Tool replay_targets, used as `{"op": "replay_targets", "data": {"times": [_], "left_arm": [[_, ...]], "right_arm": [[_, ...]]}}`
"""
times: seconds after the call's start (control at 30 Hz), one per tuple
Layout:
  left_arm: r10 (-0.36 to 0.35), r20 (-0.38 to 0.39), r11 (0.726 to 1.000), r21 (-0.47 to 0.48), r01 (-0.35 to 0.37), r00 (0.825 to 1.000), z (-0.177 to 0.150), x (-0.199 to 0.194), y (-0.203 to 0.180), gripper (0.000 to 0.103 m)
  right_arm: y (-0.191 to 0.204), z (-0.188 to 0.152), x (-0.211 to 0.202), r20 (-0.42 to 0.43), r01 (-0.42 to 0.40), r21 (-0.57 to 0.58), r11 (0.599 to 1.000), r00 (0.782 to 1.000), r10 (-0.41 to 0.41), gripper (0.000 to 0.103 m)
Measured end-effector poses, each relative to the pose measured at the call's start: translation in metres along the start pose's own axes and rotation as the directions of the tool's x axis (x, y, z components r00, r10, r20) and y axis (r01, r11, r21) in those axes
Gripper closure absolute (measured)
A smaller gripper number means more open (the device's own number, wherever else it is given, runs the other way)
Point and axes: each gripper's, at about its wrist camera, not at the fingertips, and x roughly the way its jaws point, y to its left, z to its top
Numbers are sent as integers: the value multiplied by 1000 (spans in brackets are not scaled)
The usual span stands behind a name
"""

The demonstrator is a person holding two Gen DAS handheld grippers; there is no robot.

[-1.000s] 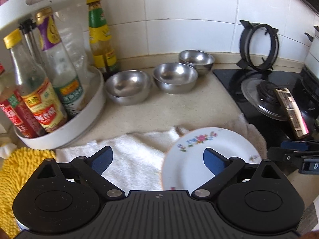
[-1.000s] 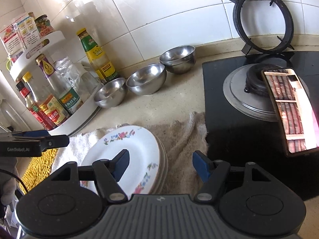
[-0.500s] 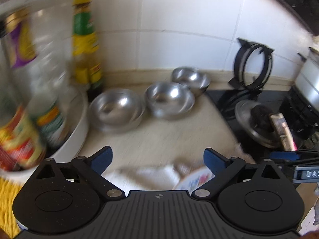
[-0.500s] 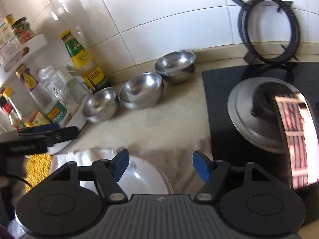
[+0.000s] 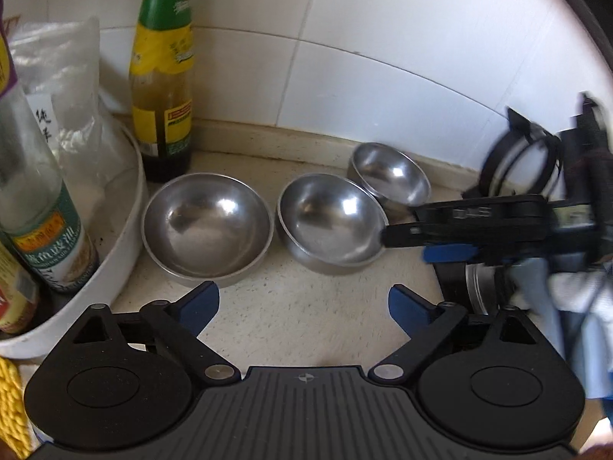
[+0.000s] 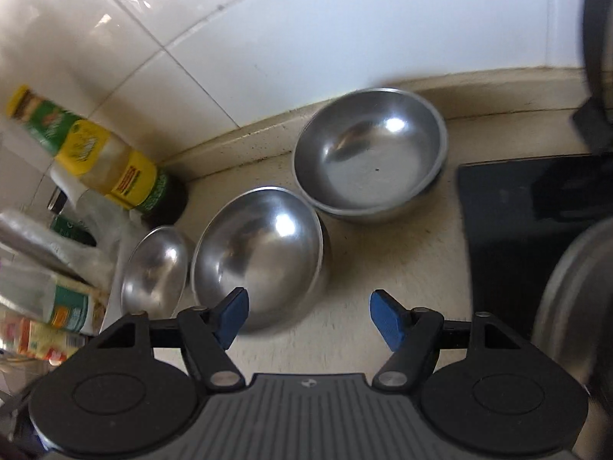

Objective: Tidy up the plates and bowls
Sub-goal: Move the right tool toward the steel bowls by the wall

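Three steel bowls [image 6: 260,253] — shiny, round, empty

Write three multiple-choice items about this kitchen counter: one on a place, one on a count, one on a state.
1. Where does the green-capped bottle stand?
A. On the stove
B. By the wall, behind the left bowl
C. Inside a bowl

2. How many steel bowls are on the counter?
A. Two
B. Three
C. Five

3. How is the left gripper?
A. Open, nothing between its fingers
B. Shut on a bowl
C. Shut on a bottle

Answers:
1. B, it stands against the tiles just behind that bowl.
2. B, the left bowl, the middle bowl and the right bowl form a row.
3. A, its blue fingers stand apart over bare counter.
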Motion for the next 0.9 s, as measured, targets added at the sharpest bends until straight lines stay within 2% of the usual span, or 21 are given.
{"op": "replay_targets", "data": {"times": [0.07,0.1,0.17,0.37,0.5,0.57,0.63,0.73,0.87,0.9], "left_arm": [[23,-3,1000,-21,-24,1000,0,6,-1,6],[26,-7,999,-32,-26,1000,0,10,-1,6],[37,-16,998,-45,-38,999,2,17,-3,6],[52,-38,999,2,-52,998,4,28,-11,5],[50,-44,999,16,-50,998,5,35,-9,5],[49,-49,999,6,-49,998,7,41,-9,5],[37,-56,999,-5,-37,998,9,45,-12,5],[-3,-46,1000,8,3,999,11,44,-22,5],[-18,-16,1000,13,18,1000,20,49,-35,5],[-27,-26,1000,8,28,999,22,54,-37,9]], "right_arm": [[-3,8,14,-26,-39,9,999,999,40,22],[-4,11,21,-46,-52,-1,999,998,51,32],[-4,14,32,-74,-61,-16,998,995,60,44],[-8,20,40,-131,-89,-71,994,988,79,58],[-16,7,22,-162,-47,-140,989,987,24,58],[-23,5,13,-167,-35,-126,991,986,13,58],[-26,5,-4,-155,-58,-113,992,987,40,58],[-25,7,-27,-116,-28,-153,988,993,10,58],[-30,12,-27,-96,-10,-112,994,995,-1,58],[-33,14,-25,-95,-25,-88,996,995,16,57]]}}
